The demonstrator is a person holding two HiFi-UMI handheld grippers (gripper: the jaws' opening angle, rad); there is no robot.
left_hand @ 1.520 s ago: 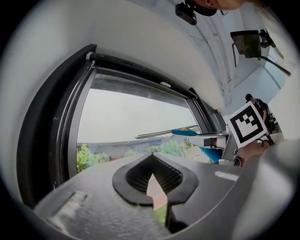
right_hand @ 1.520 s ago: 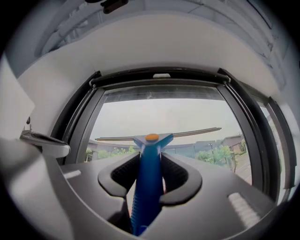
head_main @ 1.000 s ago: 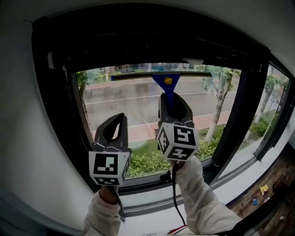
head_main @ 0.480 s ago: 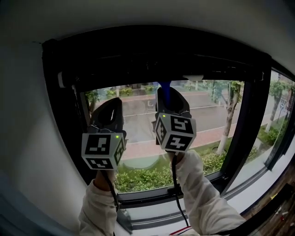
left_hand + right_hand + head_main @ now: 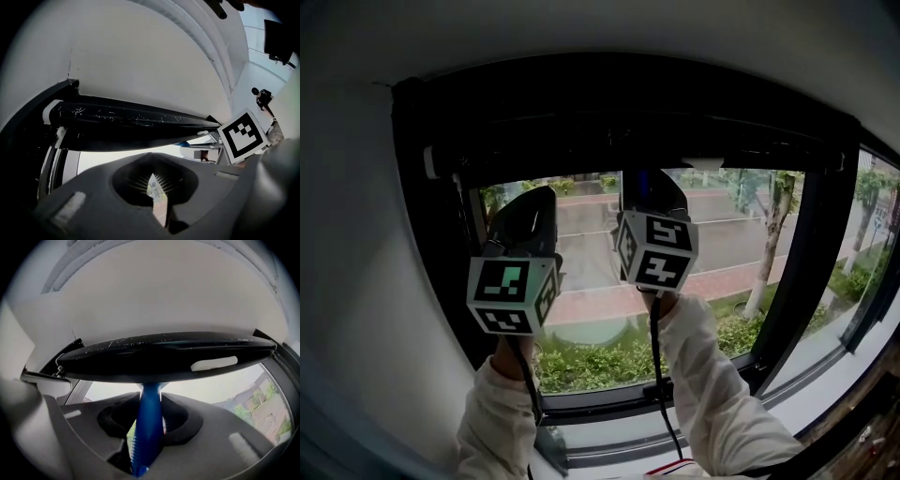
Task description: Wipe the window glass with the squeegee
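Observation:
The squeegee's blue handle [image 5: 147, 427] runs up between my right gripper's jaws, and its blade is lost against the black top rail [image 5: 164, 357]. In the head view my right gripper [image 5: 652, 180] is raised to the top of the window glass [image 5: 731, 244] and covers the squeegee; it is shut on the handle. Beside it on the left, my left gripper [image 5: 538, 194] is held up in front of the glass, shut and holding nothing. In the left gripper view, the left gripper [image 5: 154, 183] points at the same black top rail [image 5: 131, 119].
A thick black window frame [image 5: 628, 103] surrounds the pane, with a black upright [image 5: 811, 262] on the right and another pane beyond it. A white latch [image 5: 213, 363] sits under the top rail. White wall [image 5: 366, 281] lies to the left. A cable [image 5: 658, 375] hangs from the right gripper.
Both grippers have risen along the glass. The squeegee has gone up with the right gripper; its blade, seen across the pane a second ago, is now hidden at the dark top rail.

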